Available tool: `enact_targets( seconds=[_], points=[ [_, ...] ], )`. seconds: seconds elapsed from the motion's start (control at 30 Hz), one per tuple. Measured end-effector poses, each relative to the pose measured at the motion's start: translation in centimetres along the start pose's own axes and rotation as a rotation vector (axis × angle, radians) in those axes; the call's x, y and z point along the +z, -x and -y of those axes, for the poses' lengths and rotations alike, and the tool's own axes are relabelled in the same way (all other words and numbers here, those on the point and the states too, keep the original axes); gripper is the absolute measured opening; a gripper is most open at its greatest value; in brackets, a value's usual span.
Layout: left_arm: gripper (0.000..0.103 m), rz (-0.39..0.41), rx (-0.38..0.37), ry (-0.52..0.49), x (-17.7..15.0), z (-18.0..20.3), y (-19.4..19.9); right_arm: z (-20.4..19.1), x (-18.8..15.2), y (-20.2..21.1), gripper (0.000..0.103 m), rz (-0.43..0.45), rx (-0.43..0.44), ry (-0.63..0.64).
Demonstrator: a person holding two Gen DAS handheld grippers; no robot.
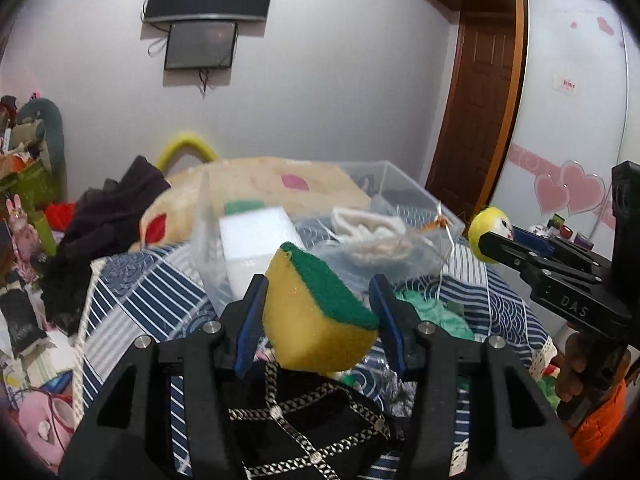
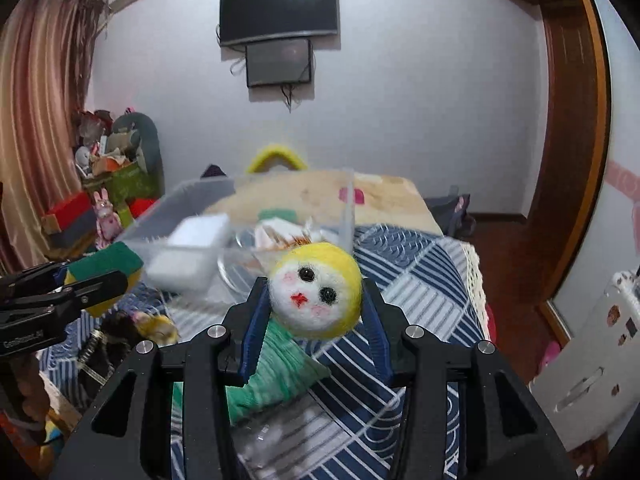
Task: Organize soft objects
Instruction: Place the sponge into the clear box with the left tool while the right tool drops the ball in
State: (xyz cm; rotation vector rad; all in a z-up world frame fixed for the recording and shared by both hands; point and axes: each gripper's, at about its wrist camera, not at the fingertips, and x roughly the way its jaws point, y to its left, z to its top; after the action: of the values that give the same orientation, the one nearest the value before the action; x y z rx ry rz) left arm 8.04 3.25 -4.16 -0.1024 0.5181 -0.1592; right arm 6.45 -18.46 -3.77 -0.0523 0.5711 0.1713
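Note:
My left gripper [image 1: 318, 300] is shut on a yellow sponge with a green scouring top [image 1: 316, 316], held above the bed. My right gripper [image 2: 314, 304] is shut on a yellow and white felt doll head [image 2: 316, 290] with a small face. The doll head also shows at the right of the left wrist view [image 1: 490, 232], and the sponge at the left of the right wrist view [image 2: 106, 276]. A clear plastic bin [image 1: 404, 200] lies ahead on the bed, holding a white sponge block [image 1: 256, 240] and a white knitted piece [image 1: 372, 236].
The bed has a blue and white striped cover [image 2: 408, 280]. A green cloth [image 2: 276, 376] lies below my right gripper, a black patterned fabric [image 1: 304, 416] below my left. Dark clothes [image 1: 108, 224] and a beige pillow [image 1: 272, 184] lie behind. Clutter stands at left, a wardrobe [image 1: 576, 92] at right.

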Motion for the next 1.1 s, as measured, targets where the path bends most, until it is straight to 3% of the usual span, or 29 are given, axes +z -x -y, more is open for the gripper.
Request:
enact_targets(
  seconds=[0.27, 0.5, 0.77, 1.1],
  points=[
    [0.052, 0.058, 0.015, 0.009, 2.7, -1.4, 0.1, -1.7, 2.2, -0.5, 0.041, 0.055, 0.029, 0.032],
    [0.052, 0.038, 0.055, 0.022, 4.8, -2.7, -2.5, -3.3, 3.7, -2.5, 0.041, 0.050, 0.068, 0.050],
    [0.052, -0.020, 0.099, 0.012, 5.3, -3.8, -6.3, -4.9, 4.5, -6.4, 0.041, -0.024, 0.063, 0.085],
    [0.052, -0.094, 0.078, 0.027, 4.6, -4.4, -9.7, -5.3, 3.5, -9.5, 0.042, -0.128, 0.048, 0.102]
  ],
)
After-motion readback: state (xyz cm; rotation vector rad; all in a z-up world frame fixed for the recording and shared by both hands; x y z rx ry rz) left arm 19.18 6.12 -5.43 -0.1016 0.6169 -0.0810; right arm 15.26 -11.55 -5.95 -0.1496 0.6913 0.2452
